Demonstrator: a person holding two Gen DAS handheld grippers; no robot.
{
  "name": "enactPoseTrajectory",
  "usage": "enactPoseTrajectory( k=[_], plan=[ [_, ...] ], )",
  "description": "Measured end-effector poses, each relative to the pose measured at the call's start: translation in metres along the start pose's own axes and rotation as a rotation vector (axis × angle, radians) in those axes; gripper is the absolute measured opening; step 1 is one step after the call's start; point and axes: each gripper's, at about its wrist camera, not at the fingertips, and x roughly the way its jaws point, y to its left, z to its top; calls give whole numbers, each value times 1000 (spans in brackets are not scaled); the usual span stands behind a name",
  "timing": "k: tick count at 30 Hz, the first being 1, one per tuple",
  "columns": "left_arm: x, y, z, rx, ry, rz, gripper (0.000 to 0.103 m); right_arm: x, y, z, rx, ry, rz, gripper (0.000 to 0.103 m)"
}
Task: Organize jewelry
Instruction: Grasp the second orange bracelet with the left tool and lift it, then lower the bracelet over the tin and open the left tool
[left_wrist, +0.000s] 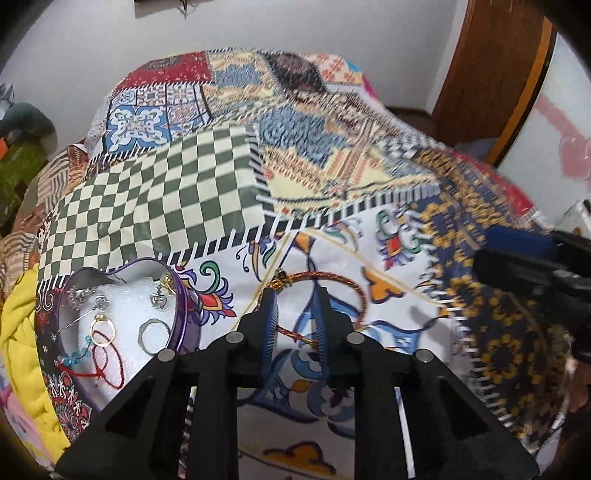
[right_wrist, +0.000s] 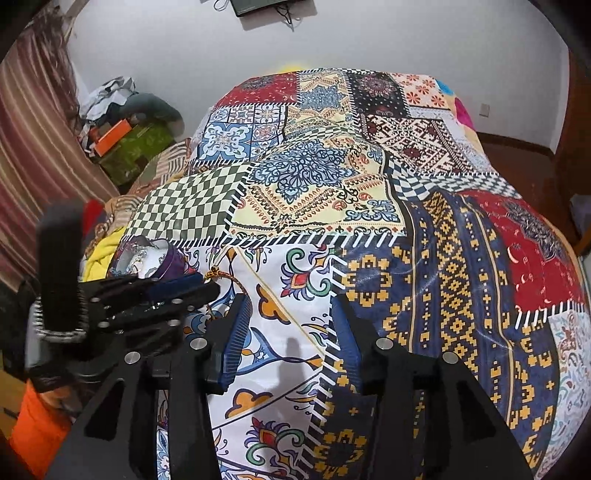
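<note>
On the patchwork bedspread, your left gripper straddles the braided cord bracelet, jaws narrow, not pinching; right gripper open, empty. Thin cord may slip out.

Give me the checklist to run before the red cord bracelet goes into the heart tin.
1. Bracelet cord lies between the left tongs: ok.
2. Left tongs gripping the cord: not ok, pads apart.
3. Right tongs empty and clear of the bracelet: ok, open over the quilt.
4. Heart tin uncovered: ok.
5. Bare spot on its foam: ok.
6. Bracelet free of quilt threads: cannot tell.
</note>
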Motion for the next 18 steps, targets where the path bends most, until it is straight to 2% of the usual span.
enactPoseTrajectory(
  k=[3,7,11,14,18],
  plan=[
    [10,7,0,-35,6,16,19,3,-2,-1,10,1,13,43],
    [13,16,3,-73,-5,9,7,6,-3,-3,14,9,23,43],
    [11,16,2,-69,-6,-6,4,5,-3,-4,18,7,26,43],
    [0,14,-2,-74,-25,-19,4,2,-1,-2,14,-1,25,43],
    [-29,19,-4,-99,-90,-35,4,-1,9,1,-1,-13,30,43]
  ],
)
